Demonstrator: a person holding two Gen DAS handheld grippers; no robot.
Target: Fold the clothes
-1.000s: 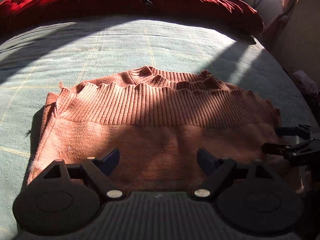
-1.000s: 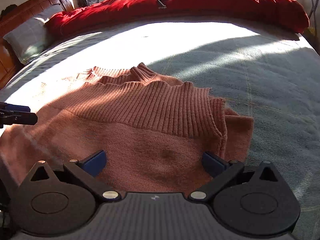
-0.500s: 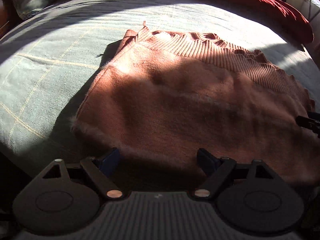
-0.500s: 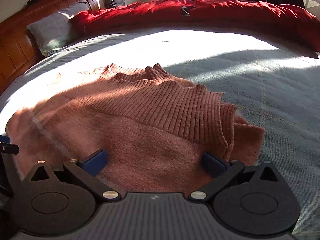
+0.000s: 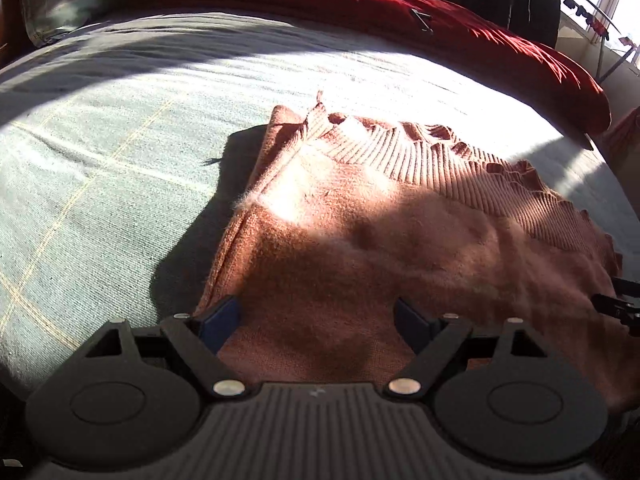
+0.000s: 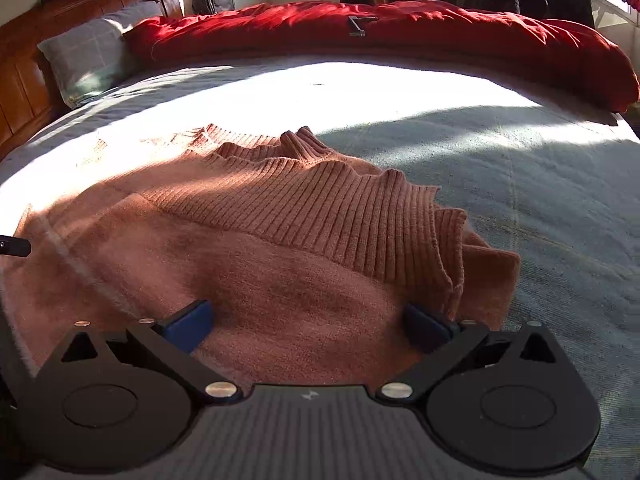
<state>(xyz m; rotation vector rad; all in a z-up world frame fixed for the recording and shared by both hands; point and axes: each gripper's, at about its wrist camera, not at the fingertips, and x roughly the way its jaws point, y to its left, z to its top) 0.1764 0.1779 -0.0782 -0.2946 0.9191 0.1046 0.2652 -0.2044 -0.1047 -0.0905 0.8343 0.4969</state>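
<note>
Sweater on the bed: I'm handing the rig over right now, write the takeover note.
Left gripper: open, holding nothing, over the sweater's near left edge.
Right gripper: open, holding nothing, over the near right part, by the stacked ribbed folds.
Sweater: lies on the green bedspread, folded into a wide rectangle, ribbed hem on top at the far side; the red duvet is behind it.
Done: at least one fold.
Left: probably one more fold across, then tidy the right edge.
</note>
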